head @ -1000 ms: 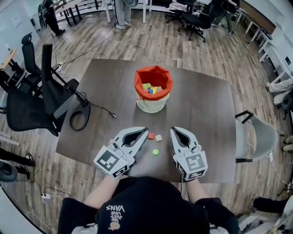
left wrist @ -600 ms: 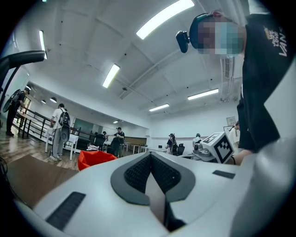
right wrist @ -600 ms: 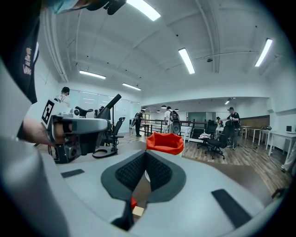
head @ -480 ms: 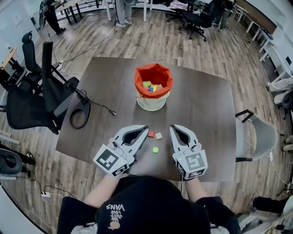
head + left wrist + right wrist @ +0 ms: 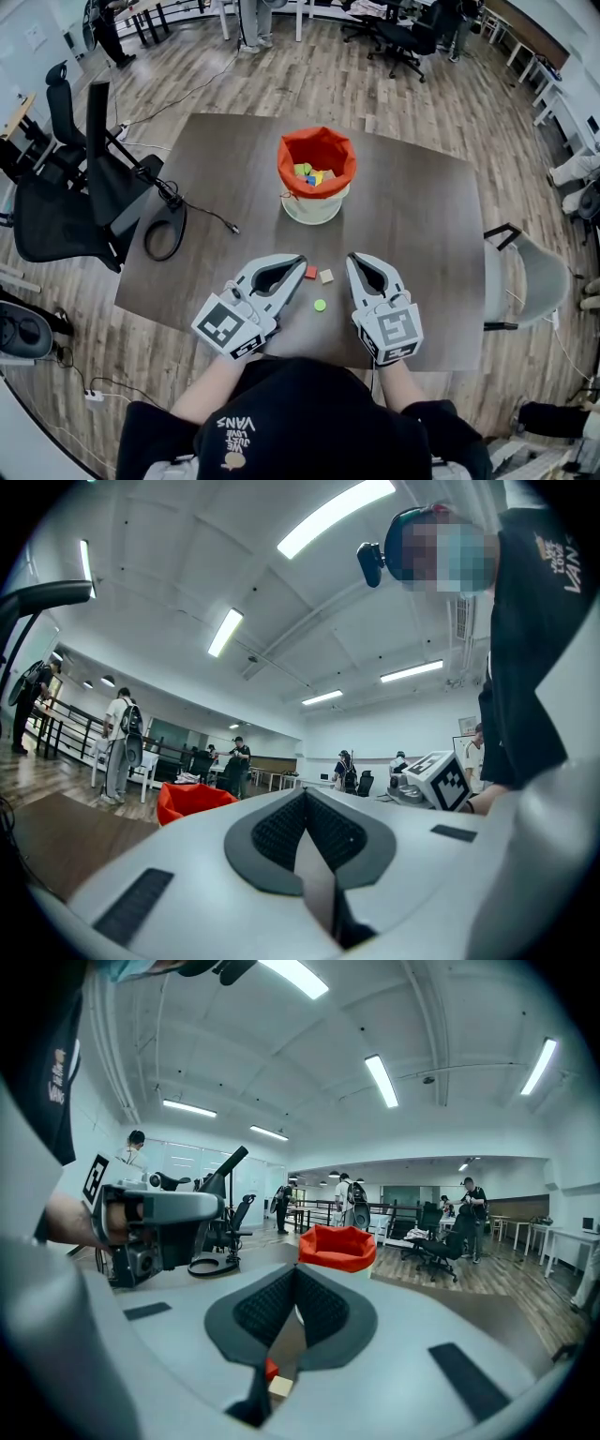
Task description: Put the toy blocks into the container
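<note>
Head view shows two grippers, the left gripper (image 5: pixel 299 262) and the right gripper (image 5: pixel 352 260), each with jaws pressed together on nothing, side by side at the 6 o'clock edge of the table (image 5: pixel 422 216). Between them lie three loose toy blocks: one red block (image 5: pixel 310 272), one tan block (image 5: pixel 325 277) just at its 3 o'clock, and one round green block (image 5: pixel 320 305) toward 6 o'clock. The person's black shirt (image 5: pixel 309 412) reads "VANS". At 12 o'clock stands one orange-lined container (image 5: pixel 317 153) holding several blocks, with yellow, green, blue and red among them.

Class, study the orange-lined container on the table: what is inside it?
Inside the container lie several coloured blocks, green, yellow and blue among them. Anything beneath that top layer is covered.
</note>
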Action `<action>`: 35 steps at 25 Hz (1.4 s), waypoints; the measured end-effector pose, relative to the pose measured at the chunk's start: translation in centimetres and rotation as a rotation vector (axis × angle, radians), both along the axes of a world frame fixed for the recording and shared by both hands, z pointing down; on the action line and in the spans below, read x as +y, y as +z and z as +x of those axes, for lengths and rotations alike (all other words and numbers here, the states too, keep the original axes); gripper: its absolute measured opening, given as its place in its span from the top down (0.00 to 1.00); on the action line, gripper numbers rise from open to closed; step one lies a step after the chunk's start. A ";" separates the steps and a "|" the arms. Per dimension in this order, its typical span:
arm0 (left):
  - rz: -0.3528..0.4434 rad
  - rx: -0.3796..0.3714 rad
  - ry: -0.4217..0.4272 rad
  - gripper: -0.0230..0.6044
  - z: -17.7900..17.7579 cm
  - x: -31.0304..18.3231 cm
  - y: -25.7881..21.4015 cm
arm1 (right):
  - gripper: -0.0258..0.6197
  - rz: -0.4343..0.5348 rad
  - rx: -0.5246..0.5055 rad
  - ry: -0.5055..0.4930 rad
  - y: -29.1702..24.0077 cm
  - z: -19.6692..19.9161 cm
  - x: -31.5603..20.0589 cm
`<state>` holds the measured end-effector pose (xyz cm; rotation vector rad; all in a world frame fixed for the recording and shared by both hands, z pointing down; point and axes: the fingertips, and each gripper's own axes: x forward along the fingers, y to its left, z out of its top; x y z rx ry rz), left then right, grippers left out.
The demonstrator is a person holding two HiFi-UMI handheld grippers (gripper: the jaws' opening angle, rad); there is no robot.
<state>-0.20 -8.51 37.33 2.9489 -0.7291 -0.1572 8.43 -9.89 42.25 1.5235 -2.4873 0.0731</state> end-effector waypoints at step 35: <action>-0.013 -0.011 -0.035 0.95 -1.2 0.2 0.7 | 0.93 -0.326 0.137 -0.070 15.8 -2.1 -1.0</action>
